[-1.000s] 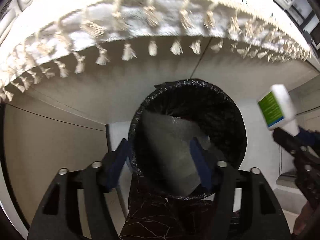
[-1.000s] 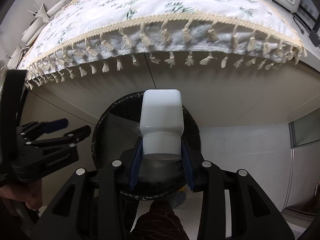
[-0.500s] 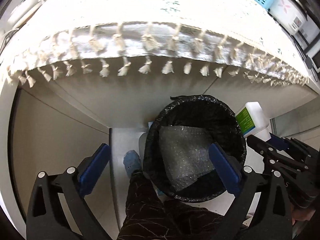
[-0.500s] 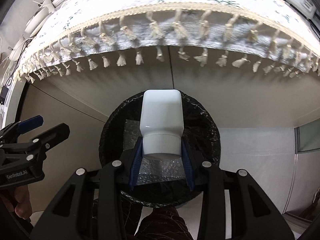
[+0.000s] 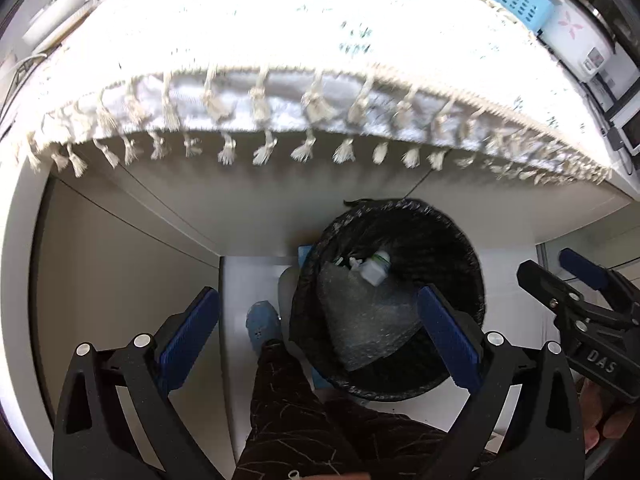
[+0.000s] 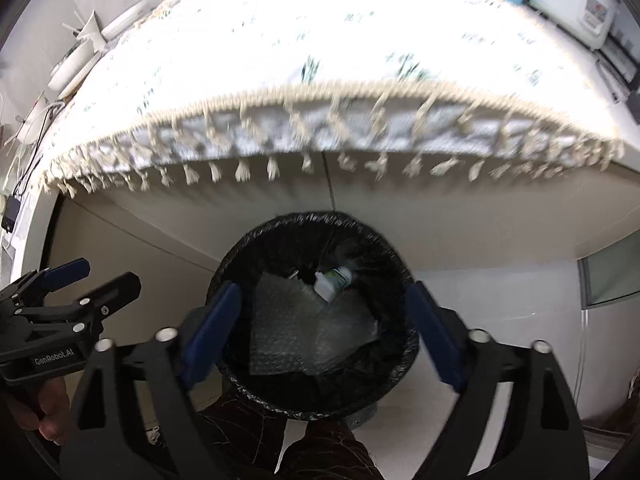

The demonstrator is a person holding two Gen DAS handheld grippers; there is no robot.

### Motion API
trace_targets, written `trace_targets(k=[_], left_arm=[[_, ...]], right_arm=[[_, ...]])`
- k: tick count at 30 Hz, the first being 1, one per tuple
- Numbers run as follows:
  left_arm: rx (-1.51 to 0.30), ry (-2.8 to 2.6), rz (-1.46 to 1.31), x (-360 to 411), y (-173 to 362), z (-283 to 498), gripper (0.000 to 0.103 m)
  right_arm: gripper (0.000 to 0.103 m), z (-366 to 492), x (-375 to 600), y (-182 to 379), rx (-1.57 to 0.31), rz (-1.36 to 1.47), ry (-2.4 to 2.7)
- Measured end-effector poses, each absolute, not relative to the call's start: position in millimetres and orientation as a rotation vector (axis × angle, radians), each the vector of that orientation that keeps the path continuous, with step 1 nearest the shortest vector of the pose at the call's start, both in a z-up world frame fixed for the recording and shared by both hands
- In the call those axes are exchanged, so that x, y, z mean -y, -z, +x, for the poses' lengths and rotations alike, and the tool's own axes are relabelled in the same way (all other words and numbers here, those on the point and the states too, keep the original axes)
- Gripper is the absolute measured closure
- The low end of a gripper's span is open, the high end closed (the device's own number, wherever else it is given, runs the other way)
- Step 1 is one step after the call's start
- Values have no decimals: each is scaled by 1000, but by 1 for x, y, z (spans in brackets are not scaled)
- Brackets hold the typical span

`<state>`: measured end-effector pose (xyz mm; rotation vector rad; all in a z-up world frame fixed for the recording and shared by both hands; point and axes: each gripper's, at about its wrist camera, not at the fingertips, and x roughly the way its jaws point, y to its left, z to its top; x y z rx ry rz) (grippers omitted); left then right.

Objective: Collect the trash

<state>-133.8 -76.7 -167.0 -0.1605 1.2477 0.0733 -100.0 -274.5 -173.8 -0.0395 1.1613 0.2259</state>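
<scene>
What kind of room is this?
Probably a home kitchen or dining corner: a fringed tablecloth covers a table, a rice cooker stands behind it, and a bin with a black liner sits on the floor.

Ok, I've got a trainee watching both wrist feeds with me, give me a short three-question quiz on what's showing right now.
1. True or false: the white bottle is clamped in the right gripper.
2. Multiple choice: what lies in the bin beside the bottle? A) a sheet of bubble wrap B) a folded newspaper C) a glass jar
3. Fill in: the bin is lined with a ____ bag.

Key
1. False. The bottle lies inside the bin, and the right gripper's jaws are opening with nothing between them. The left gripper is open and empty too.
2. A, the sheet of bubble wrap.
3. Black.
</scene>
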Motion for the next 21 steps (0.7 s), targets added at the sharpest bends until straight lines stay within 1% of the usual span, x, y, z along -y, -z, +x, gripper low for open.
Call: trace_targets(k=[3, 10, 13, 17, 21], left_arm=[[-1242, -68, -163, 79, 144, -136, 6], [-1205, -53, -179, 81, 81, -144, 6], [-1188, -47, -206, 80, 53, -152, 6], [-1156, -46, -202, 83, 27, -160, 6], [-1143, -48, -175, 86, 15, -166, 6]], right_arm=[[11, -102, 280, 148, -1146, -22, -217], [8, -113, 289, 73, -1088, -18, -180], [8, -120, 291, 50, -1079, -6, -182], [8, -128, 292, 27, -1090, -3, -179], [8, -138, 292, 16, -1102, 8, -183]])
